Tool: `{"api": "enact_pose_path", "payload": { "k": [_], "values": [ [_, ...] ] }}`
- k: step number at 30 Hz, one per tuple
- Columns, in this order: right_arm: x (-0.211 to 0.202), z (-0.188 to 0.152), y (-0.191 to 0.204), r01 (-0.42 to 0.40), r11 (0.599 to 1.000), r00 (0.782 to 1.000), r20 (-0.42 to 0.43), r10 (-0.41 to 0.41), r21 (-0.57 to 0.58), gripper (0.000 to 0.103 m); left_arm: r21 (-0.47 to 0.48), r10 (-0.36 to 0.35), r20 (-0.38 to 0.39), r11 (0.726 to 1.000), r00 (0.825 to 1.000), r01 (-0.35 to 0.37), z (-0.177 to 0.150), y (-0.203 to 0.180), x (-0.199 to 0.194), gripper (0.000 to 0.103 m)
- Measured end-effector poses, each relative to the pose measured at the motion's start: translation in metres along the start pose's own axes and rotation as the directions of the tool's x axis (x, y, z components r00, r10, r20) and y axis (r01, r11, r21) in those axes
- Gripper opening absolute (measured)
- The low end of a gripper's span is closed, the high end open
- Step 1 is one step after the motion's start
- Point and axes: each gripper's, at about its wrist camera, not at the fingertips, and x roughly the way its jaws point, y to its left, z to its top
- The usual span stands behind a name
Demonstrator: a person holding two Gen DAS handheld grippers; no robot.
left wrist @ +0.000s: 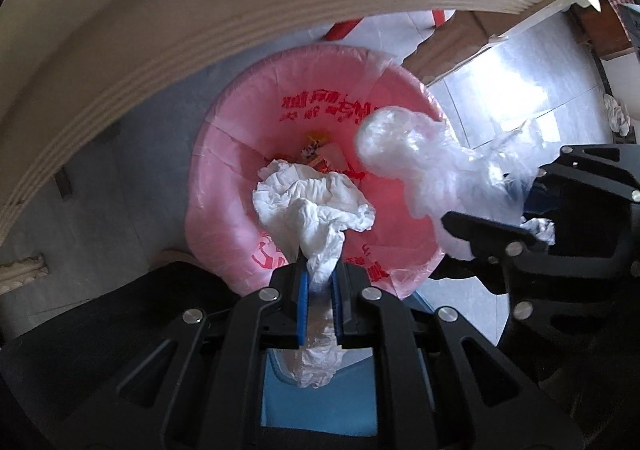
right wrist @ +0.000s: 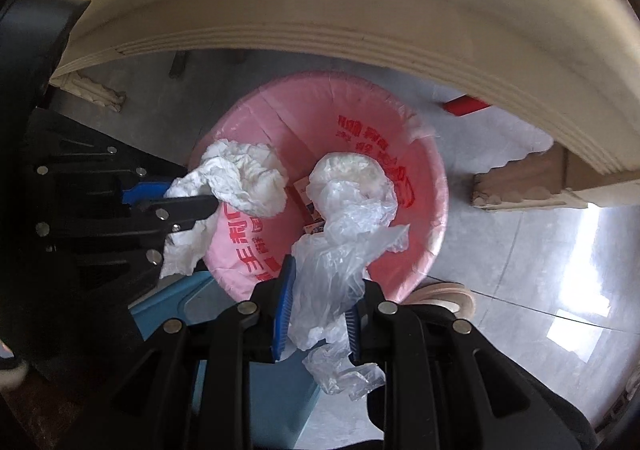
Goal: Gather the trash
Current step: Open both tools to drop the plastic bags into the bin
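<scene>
A bin lined with a pink plastic bag (left wrist: 240,122) stands on the floor below both grippers; it also shows in the right wrist view (right wrist: 424,178). Snack wrappers (left wrist: 318,150) lie at its bottom. My left gripper (left wrist: 320,278) is shut on a crumpled white paper tissue (left wrist: 312,202), held over the bin's mouth; the tissue also shows in the right wrist view (right wrist: 240,178). My right gripper (right wrist: 320,310) is shut on a crumpled clear plastic bag (right wrist: 344,218), held over the bin; the bag also shows in the left wrist view (left wrist: 416,162).
A cream round table edge (left wrist: 160,30) overhangs the bin, also in the right wrist view (right wrist: 360,2). A blue plastic stool (right wrist: 256,390) sits beneath the grippers. A cardboard box (right wrist: 532,186) and grey tiled floor (right wrist: 540,270) lie to the right.
</scene>
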Motion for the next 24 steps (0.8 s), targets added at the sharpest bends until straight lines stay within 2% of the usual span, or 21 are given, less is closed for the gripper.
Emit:
{"api": "enact_pose_path", "payload": {
  "k": [6,11,12,13,15,16,18,22,24],
  "values": [
    [0.023,0.008,-0.010,-0.026,0.999,0.999,-0.032,0.026,0.023,0.023,-0.007,-0.006,-0.035,1.000,0.999,0.006,0.010,0.003,0.016,0.011],
    [0.028,0.010,-0.013,-0.018,1.000,0.999,-0.035,0.018,0.018,0.024,-0.008,-0.015,-0.056,1.000,0.998,0.015,0.016,0.004,0.025,0.011],
    [0.029,0.011,-0.014,-0.021,1.000,0.999,-0.034,0.022,0.020,0.027,-0.008,-0.016,-0.060,1.000,0.998,0.016,0.017,0.004,0.026,0.018],
    [0.030,0.011,-0.015,-0.024,0.999,0.999,-0.032,0.025,0.023,0.030,-0.011,-0.015,-0.065,1.000,0.998,0.014,0.019,0.004,0.028,0.031],
    [0.032,0.012,-0.018,-0.024,0.999,0.999,-0.030,0.025,0.028,0.041,-0.015,0.038,-0.066,0.999,0.997,-0.039,0.021,0.007,0.029,0.045],
    [0.033,0.013,-0.020,-0.013,1.000,0.999,-0.029,0.014,0.028,0.043,-0.017,0.053,-0.069,0.998,0.996,-0.054,0.022,0.008,0.030,0.051],
    [0.034,0.013,-0.024,0.012,0.999,1.000,-0.026,-0.011,0.036,0.056,-0.038,0.062,-0.079,0.997,0.995,-0.065,0.023,0.013,0.029,0.056],
    [0.035,0.013,-0.029,0.008,0.999,1.000,-0.030,-0.006,0.048,0.061,-0.037,0.104,-0.076,0.994,0.992,-0.107,0.023,0.014,0.029,0.067],
    [0.035,0.013,-0.029,0.009,0.999,1.000,-0.030,-0.007,0.050,0.063,-0.039,0.116,-0.073,0.992,0.991,-0.119,0.022,0.015,0.029,0.069]
  ]
}}
